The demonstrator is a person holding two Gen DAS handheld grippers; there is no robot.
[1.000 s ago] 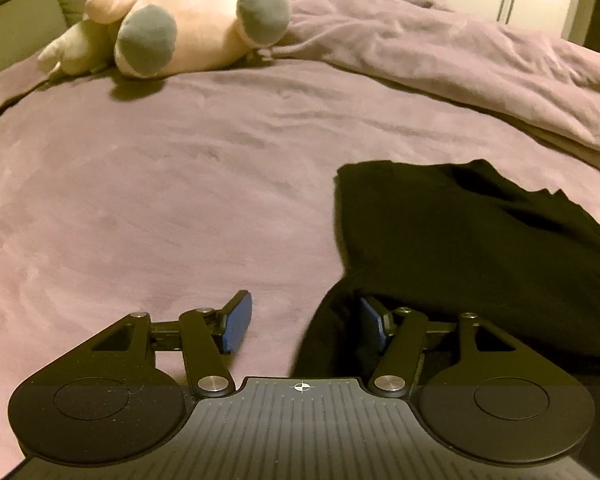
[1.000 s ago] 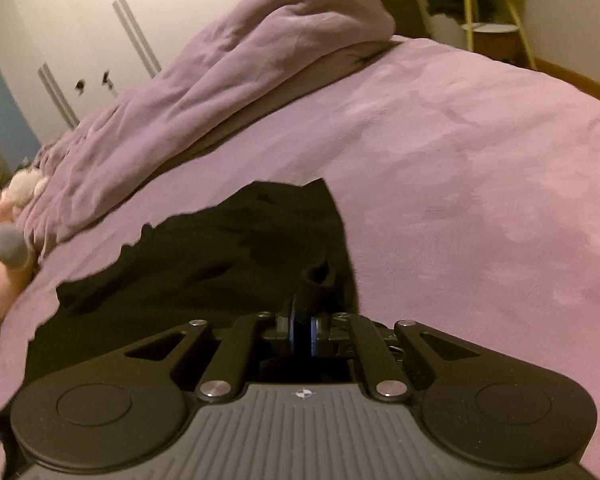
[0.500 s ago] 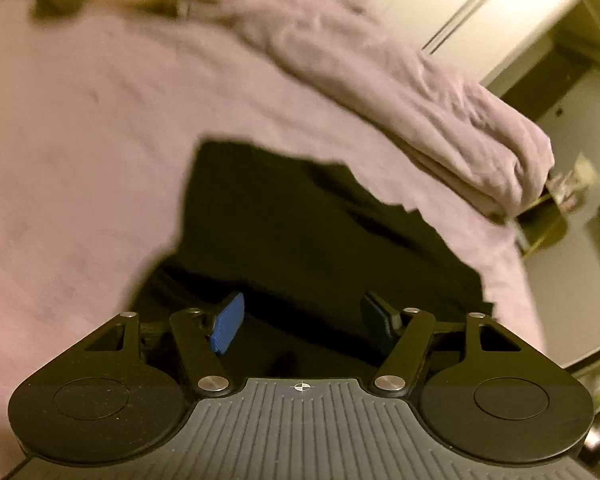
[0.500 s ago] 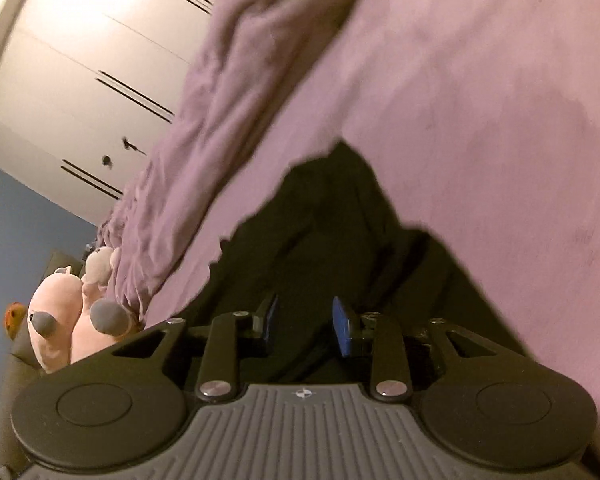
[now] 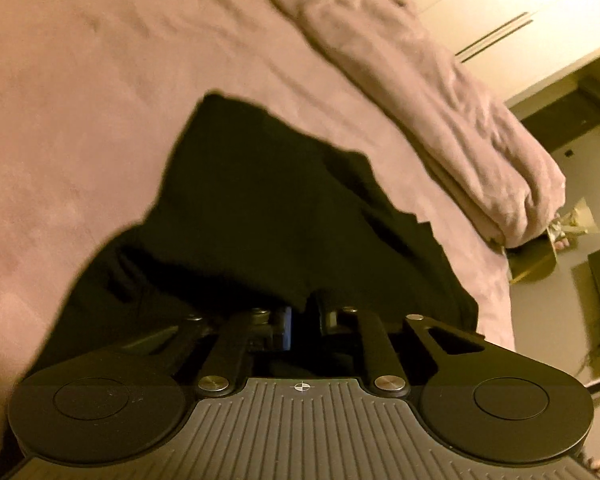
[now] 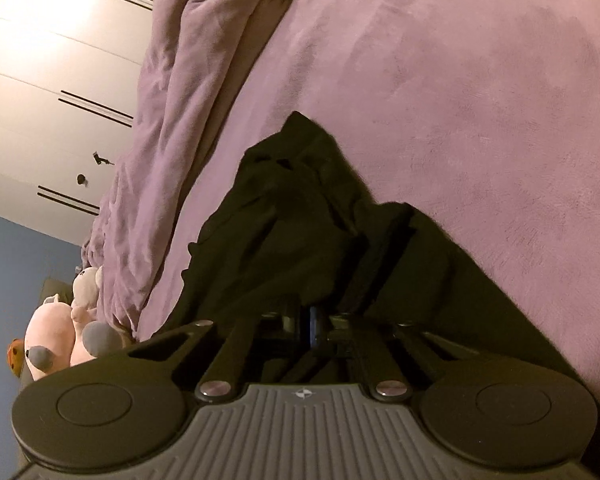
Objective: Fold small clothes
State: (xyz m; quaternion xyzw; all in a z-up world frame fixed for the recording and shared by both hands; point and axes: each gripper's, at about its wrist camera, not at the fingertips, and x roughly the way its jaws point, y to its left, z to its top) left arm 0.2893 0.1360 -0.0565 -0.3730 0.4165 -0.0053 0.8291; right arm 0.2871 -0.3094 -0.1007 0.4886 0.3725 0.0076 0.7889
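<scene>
A home bedroom — purple-covered bed [image 6: 460, 80], plush toy [image 6: 56, 336], white wardrobe [image 6: 40, 80]

Black garment [image 5: 268, 208] lies rumpled on the purple bed [image 5: 72, 120], partly flat. Far corner sharp, right edge jagged, wrinkles through the middle. Near edge bunched and lifted off the bed.

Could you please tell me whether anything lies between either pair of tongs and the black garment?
Nothing visible does. The left tongs are closing with the black garment between them, and the right tongs are shut on its near edge on the purple bedspread.
</scene>
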